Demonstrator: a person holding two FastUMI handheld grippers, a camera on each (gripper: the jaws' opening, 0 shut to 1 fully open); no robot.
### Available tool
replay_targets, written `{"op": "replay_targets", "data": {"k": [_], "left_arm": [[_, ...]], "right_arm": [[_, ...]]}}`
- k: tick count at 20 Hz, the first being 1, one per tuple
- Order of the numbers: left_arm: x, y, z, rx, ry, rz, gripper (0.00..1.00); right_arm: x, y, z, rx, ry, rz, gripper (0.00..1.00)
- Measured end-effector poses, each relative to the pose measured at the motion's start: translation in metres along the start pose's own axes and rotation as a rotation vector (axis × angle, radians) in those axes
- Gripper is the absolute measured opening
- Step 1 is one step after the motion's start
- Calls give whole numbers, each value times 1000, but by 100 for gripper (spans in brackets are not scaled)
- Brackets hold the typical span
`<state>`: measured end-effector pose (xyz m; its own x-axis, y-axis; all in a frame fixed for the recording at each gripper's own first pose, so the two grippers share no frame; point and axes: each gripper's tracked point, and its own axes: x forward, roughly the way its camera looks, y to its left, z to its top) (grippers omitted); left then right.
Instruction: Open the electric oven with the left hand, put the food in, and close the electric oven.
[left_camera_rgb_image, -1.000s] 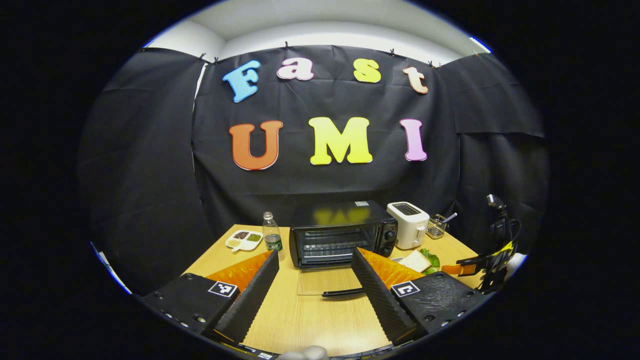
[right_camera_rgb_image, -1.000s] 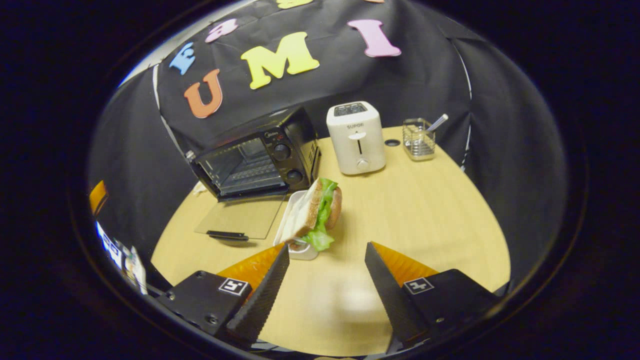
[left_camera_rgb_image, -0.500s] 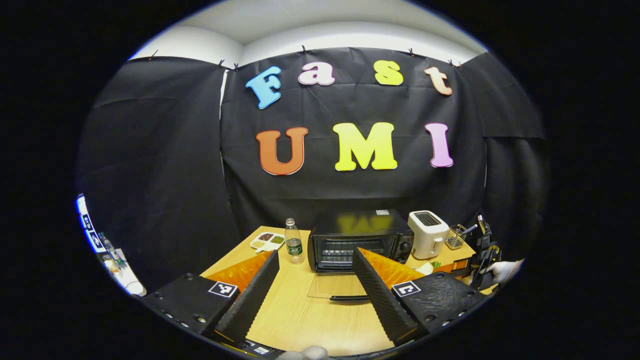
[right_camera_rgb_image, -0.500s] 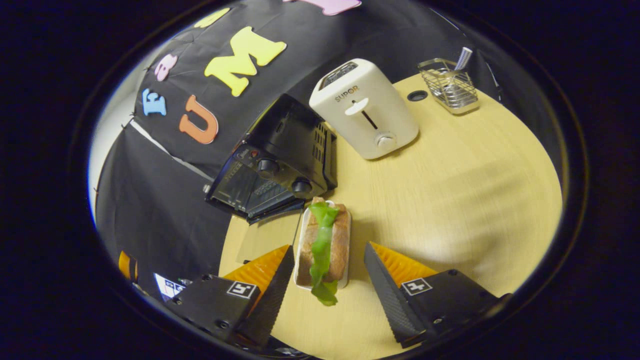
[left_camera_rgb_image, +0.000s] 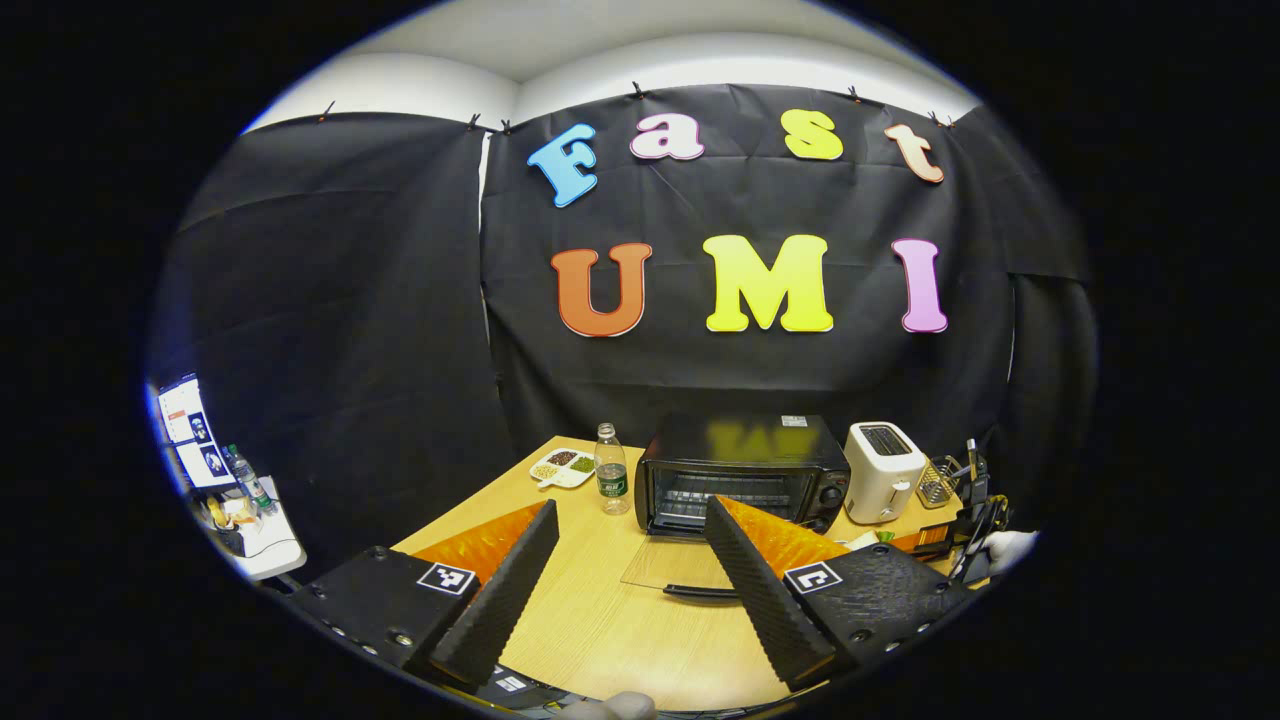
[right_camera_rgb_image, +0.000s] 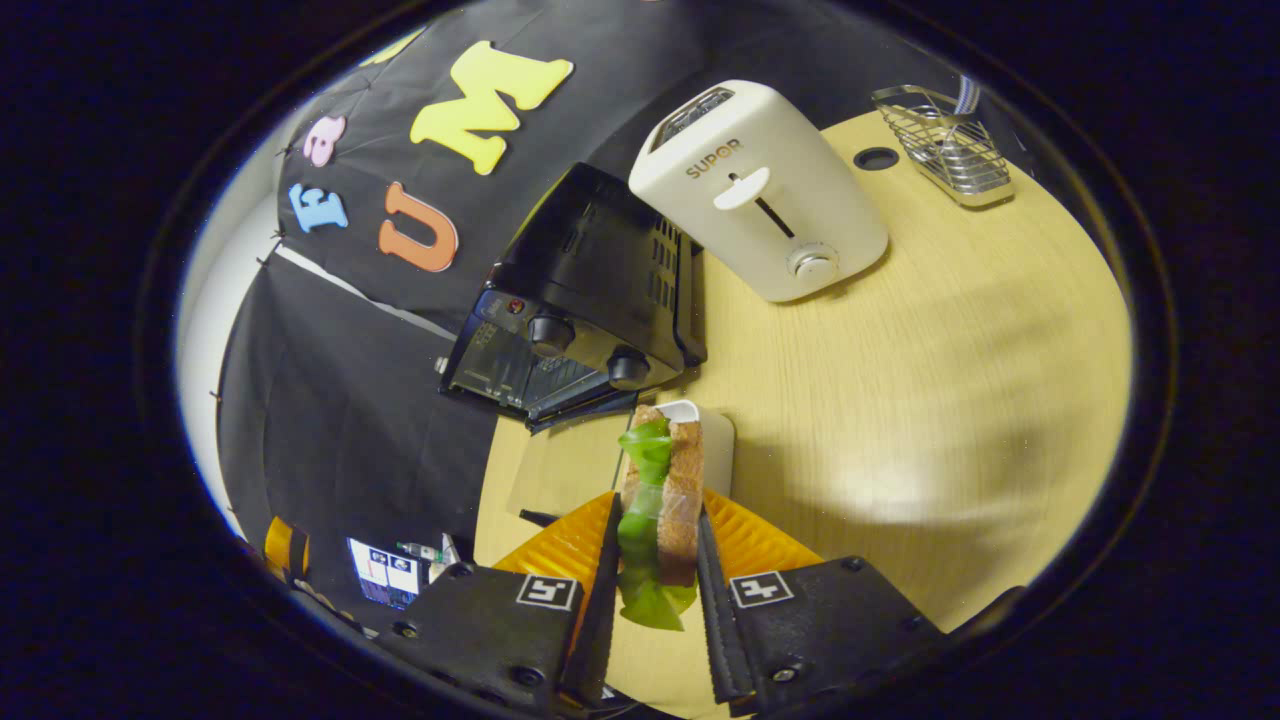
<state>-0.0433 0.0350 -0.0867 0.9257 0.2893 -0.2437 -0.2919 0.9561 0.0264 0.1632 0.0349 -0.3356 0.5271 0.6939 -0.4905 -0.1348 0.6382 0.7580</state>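
The black electric oven (left_camera_rgb_image: 745, 470) stands at the back of the wooden table, its glass door (left_camera_rgb_image: 672, 566) folded down flat in front. My left gripper (left_camera_rgb_image: 630, 585) hangs open well short of the door, holding nothing. In the right gripper view, a sandwich (right_camera_rgb_image: 662, 505) of bread and green lettuce stands on edge between my right gripper's (right_camera_rgb_image: 655, 590) fingers, which are shut on both its sides. A small white dish (right_camera_rgb_image: 712, 440) lies just behind the sandwich, and the oven (right_camera_rgb_image: 590, 305) with its lowered door (right_camera_rgb_image: 562, 468) is beyond, to the left.
A white toaster (right_camera_rgb_image: 770, 190) stands right of the oven, with a wire basket (right_camera_rgb_image: 945, 150) farther back. A water bottle (left_camera_rgb_image: 610, 482) and a divided snack dish (left_camera_rgb_image: 562, 467) sit left of the oven. The table's front edge is near.
My right gripper has come down over the sandwich and shut on it. My left gripper has drawn back and left from the oven, still open.
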Motion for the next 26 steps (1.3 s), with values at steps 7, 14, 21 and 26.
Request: {"op": "replay_targets", "data": {"k": [7, 14, 21, 26], "left_arm": [[6, 18, -7, 17, -36, -62, 96], [20, 32, -21, 47, -8, -201, 96], [33, 39, -27, 110, 20, -304, 97], [31, 46, -35, 156, 42, -340, 96]], "right_arm": [[-37, 55, 18, -67, -157, -15, 41], [-16, 158, 7, 43, -363, 76, 40], [53, 187, -10, 253, -516, 98, 40], [93, 182, -7, 382, -651, 73, 40]]}}
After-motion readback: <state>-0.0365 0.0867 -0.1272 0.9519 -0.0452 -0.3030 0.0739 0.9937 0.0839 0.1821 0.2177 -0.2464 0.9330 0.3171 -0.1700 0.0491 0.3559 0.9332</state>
